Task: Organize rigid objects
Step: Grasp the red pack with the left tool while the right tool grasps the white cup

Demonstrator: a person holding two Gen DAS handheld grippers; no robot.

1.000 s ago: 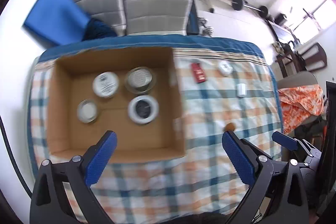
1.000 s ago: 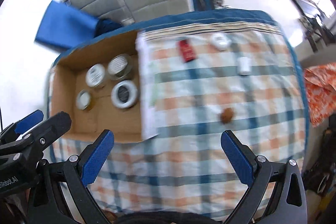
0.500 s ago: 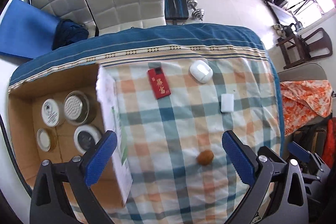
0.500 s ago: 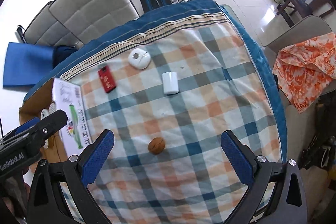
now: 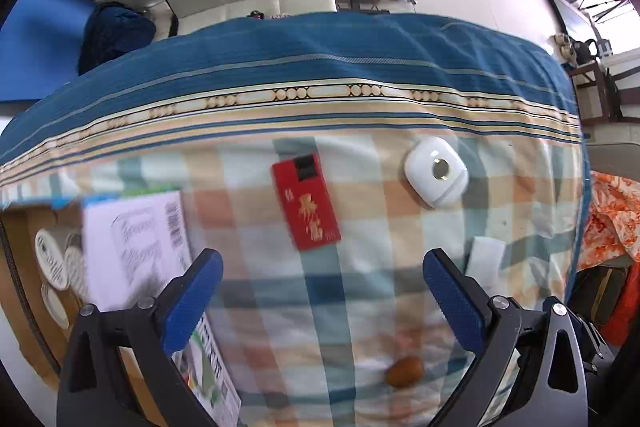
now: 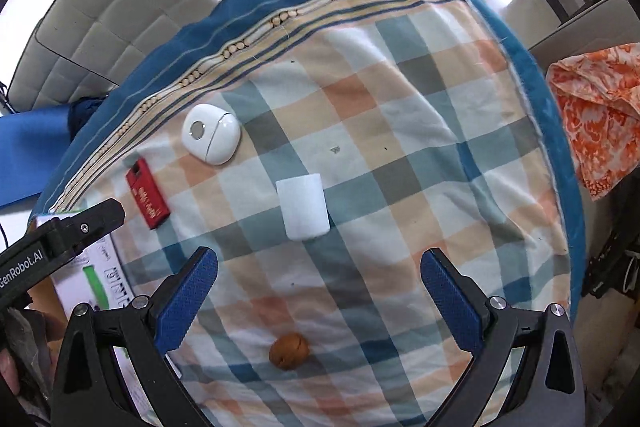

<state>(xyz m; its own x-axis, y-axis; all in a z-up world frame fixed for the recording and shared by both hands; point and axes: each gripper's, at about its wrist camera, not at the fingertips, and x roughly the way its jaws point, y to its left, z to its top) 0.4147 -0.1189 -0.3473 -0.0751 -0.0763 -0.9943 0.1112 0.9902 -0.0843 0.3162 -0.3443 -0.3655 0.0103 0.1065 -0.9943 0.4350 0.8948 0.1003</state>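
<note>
checked cloth (image 6: 400, 131) in orange, teal and cream, edged with a blue striped border, is spread over the table, and four loose things are seen lying on it. a red pack (image 5: 306, 201) with gold characters is laid flat near the far border; in the right wrist view the same pack (image 6: 147, 195) is found at the left, just beside the box flap. a white rounded case (image 5: 436, 171) with a small round metal disc is set to the right of the pack, well apart from it, and it is shown again in the right wrist view (image 6: 211, 134). a white rectangular block (image 6: 303, 207) is placed nearer, between the case and a brown walnut (image 6: 289, 351); in the left wrist view the block (image 5: 484, 261) is partly hidden behind a finger, and the walnut (image 5: 405, 371) is blurred.

a cardboard box (image 5: 24, 227) is kept at the left edge of the table, with round lidded jars (image 5: 50, 259) inside it and a printed white flap (image 5: 136, 239) turned outward over the cloth.

the left gripper (image 5: 320, 303) is held wide apart above the cloth, with nothing between its blue pads. the right gripper (image 6: 318, 299) is likewise spread wide and nothing is gripped; the block lies just ahead of its tips and the walnut lies between its fingers, untouched.
</note>
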